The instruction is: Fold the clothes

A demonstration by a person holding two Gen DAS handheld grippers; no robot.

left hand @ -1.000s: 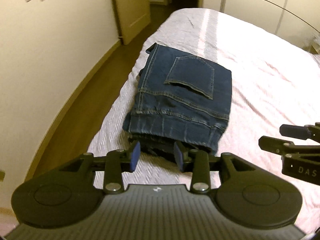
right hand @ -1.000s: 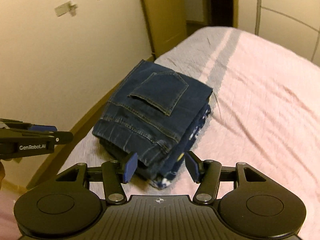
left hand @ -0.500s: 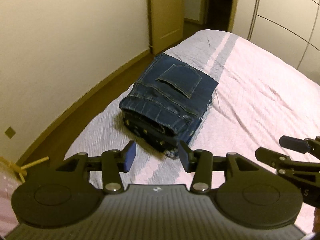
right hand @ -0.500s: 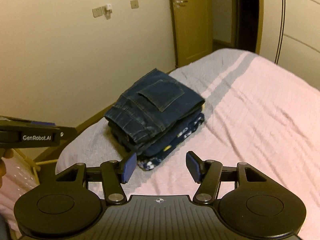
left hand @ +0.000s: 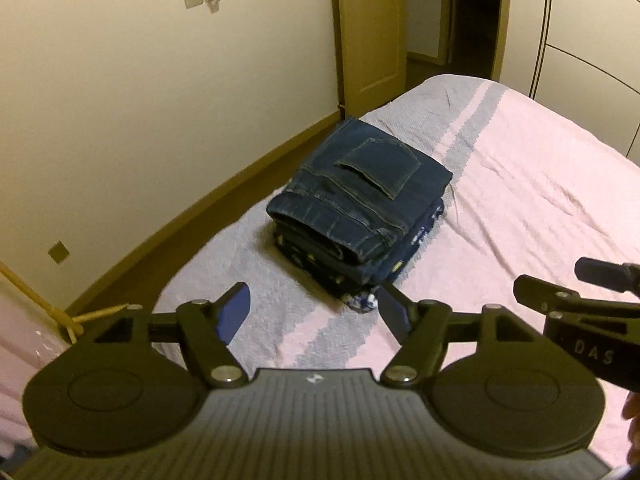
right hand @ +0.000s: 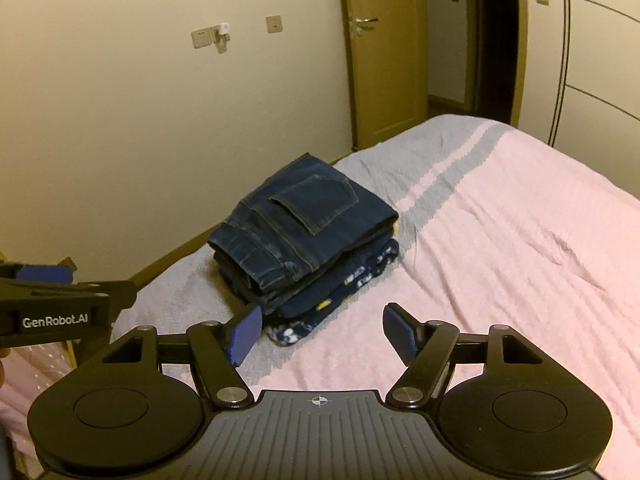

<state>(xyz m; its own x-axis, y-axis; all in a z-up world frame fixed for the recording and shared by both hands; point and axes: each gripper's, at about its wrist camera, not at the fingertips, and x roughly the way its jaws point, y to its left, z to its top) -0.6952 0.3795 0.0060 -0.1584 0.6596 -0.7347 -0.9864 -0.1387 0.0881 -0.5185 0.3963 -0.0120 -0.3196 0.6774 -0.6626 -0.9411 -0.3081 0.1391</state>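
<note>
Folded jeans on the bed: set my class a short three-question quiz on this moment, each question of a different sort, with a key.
1. True or false: the jeans lie on top of a patterned garment.
2. Which part of the jeans faces up? A) zip B) back pocket C) hem
3. Fill in: both tongs, left and right, are ____ and hold nothing.

Key: 1 true; 2 B; 3 open. The stack sits near the edge of the bed, apart from both tongs.
</note>
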